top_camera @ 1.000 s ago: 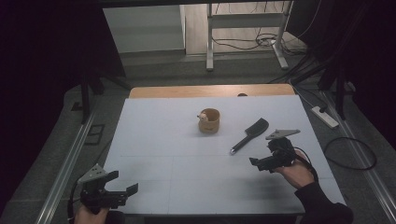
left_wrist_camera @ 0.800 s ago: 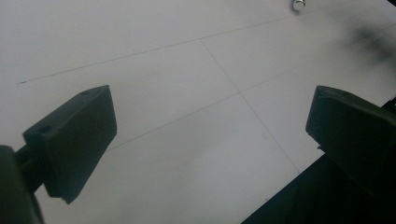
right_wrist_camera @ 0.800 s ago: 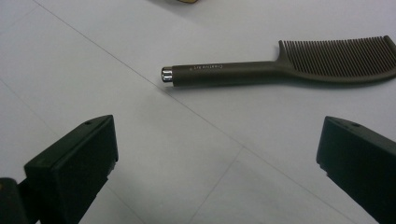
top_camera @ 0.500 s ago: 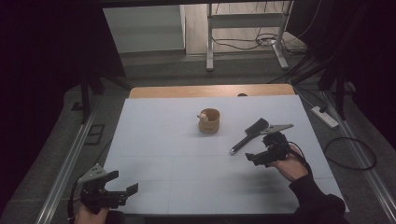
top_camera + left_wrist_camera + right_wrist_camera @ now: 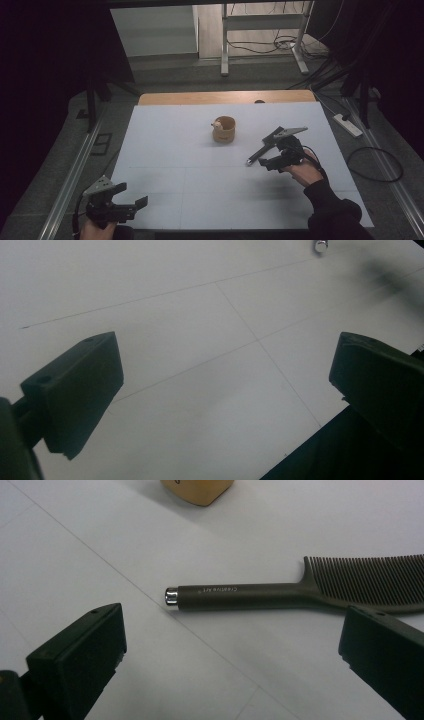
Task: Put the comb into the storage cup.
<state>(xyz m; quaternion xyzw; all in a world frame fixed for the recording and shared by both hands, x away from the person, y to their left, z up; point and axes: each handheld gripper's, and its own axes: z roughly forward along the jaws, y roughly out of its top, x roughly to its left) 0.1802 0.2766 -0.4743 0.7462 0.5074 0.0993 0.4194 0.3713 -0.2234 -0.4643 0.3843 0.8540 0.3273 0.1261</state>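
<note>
Now, what we see, line by line:

Right gripper: we find the right gripper (image 5: 267,162) low over the worktop (image 5: 165,150), toward its right edge, released, with its jaws spread wide.

Right gripper and comb: the comb (image 5: 264,146) lies just beyond the jaw tips; from the high view we cannot tell whether they touch it, while the right gripper view shows the jaws standing short of the handle, one to each side, apart from it.

Comb: in the right gripper view the comb (image 5: 300,587) lies flat on the worktop (image 5: 75,545), dark, with a silver cap on the handle end and small pale lettering along the handle; its teeth run off toward the right of that view.

Comb's place: we put it in the right half of the worktop, about midway between the far and near edges, the handle end pointing toward the near edge and the middle.

Cup: a small tan cup (image 5: 223,129) stands upright near the middle of the worktop, closer to the far edge, apart from the comb; something pale sits at its rim, too small for us to name.

Left gripper: the left gripper (image 5: 136,200) hangs at the near left corner of the worktop, released, jaws well apart, nothing between them.

Left gripper view: bare worktop (image 5: 200,315) crossed by thin lines.
</note>
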